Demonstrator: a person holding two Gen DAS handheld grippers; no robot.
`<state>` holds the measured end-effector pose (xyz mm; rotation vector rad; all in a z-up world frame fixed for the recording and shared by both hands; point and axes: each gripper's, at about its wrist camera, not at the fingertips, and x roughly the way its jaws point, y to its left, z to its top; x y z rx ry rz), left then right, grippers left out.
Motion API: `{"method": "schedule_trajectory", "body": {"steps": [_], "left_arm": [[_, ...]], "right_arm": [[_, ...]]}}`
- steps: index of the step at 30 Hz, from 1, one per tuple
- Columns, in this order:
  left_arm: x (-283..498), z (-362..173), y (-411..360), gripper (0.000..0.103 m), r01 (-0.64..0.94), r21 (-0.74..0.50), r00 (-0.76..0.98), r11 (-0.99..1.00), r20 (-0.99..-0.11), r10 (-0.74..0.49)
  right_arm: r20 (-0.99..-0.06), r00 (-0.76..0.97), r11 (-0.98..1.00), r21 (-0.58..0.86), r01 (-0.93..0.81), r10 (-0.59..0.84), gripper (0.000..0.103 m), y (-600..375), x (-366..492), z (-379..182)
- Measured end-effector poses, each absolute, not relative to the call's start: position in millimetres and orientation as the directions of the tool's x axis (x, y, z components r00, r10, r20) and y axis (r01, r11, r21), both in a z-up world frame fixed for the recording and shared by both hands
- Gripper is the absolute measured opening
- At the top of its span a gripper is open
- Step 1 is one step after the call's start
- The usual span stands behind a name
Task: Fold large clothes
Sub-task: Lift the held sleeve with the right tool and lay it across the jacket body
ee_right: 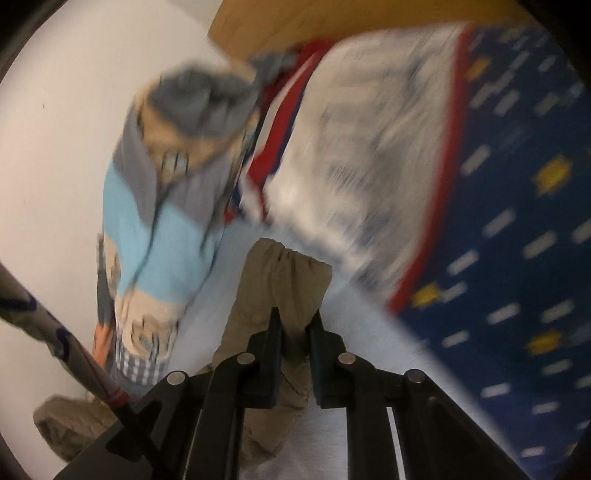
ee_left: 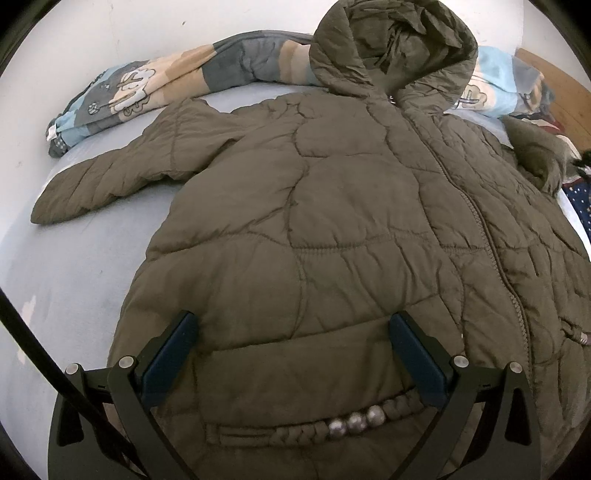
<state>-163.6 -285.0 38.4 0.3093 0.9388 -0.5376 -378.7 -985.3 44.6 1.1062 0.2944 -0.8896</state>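
Left wrist view angled down over jacket [ee_left: 332, 221], right wrist view close above its sleeve [ee_right: 280, 280]

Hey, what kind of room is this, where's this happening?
Most likely a bedroom. A padded hooded coat lies spread on a bed with a pale blue sheet, a rolled patterned blanket lies along the white wall, and a wooden headboard stands at one end.

No text, label, brand or number can be read in either view. The quilted olive-brown hooded jacket [ee_left: 332, 221] shows no legible tag or logo. The patterned blue, grey and beige blanket [ee_left: 147, 88] carries cartoon drawings only, and the dark blue fabric with yellow and white marks [ee_right: 517, 221] is too blurred to read.
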Motion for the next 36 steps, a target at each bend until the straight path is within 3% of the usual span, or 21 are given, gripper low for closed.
{"method": "schedule_trajectory", "body": {"steps": [8, 17, 27, 36], "left_arm": [[-163, 45, -281, 0.103, 0.536, 0.004, 0.477, 0.844, -0.826, -0.299], [-165, 75, -273, 0.103, 0.517, -0.043, 0.511, 0.855, -0.786, -0.348], [-172, 109, -265, 0.103, 0.529, -0.088, 0.538, 0.844, -0.735, -0.414], [-169, 125, -246, 0.103, 0.498, -0.101, 0.57, 0.861, -0.71, -0.414]], "right_arm": [[-0.578, 0.537, 0.096, 0.621, 0.778, -0.614, 0.014, -982, -462, 116], [-0.45, 0.626, 0.239, 0.657, 0.715, -0.637, 0.014, -929, -465, 207], [-0.343, 0.783, 0.487, 0.634, 0.6, -0.519, 0.014, -816, -409, 281], [-0.357, 0.872, 0.647, 0.585, 0.489, -0.336, 0.014, -718, -315, 293]]}}
